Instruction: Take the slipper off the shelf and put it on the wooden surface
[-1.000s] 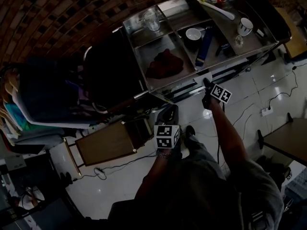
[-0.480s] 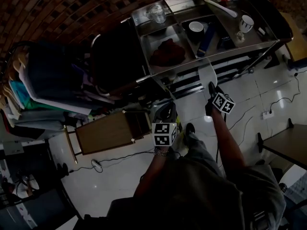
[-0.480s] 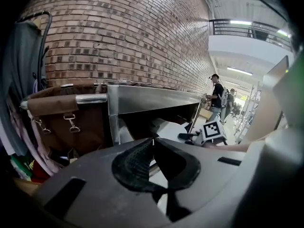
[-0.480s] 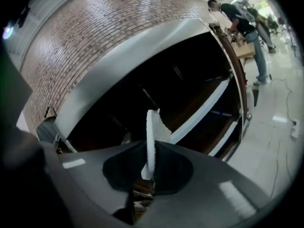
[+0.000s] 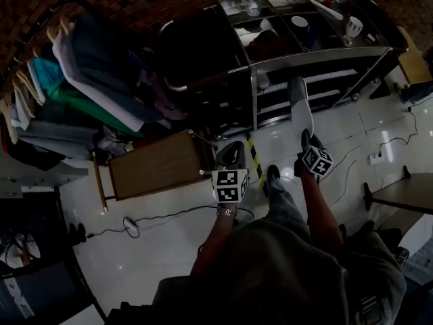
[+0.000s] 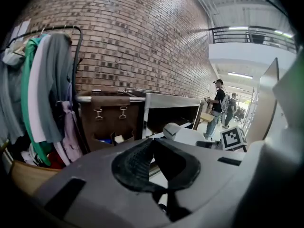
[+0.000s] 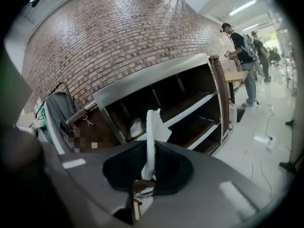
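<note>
In the head view, a white slipper (image 5: pixel 300 105) sticks out forward from my right gripper (image 5: pixel 306 136), over the pale floor in front of the metal shelf (image 5: pixel 318 51). In the right gripper view the slipper (image 7: pixel 151 132) stands edge-on between the jaws, which are shut on it. The wooden surface (image 5: pixel 157 166) is a small table at the lower left of the shelf. My left gripper (image 5: pixel 233 156) hovers just right of it. Its jaws (image 6: pixel 154 151) look closed together with nothing between them. The left gripper view also catches the held slipper (image 6: pixel 183 134).
A clothes rack with hanging garments (image 5: pixel 81 80) fills the left side, above the wooden table. A second pale slipper (image 7: pixel 136 127) lies on a lower shelf. Cables (image 5: pixel 399 137) trail over the floor at the right. People (image 7: pixel 242 51) stand far off by a table.
My right gripper has drawn the slipper out of the shelf and back toward the person. The head view has swung left, bringing the clothes rack and wooden table further in.
</note>
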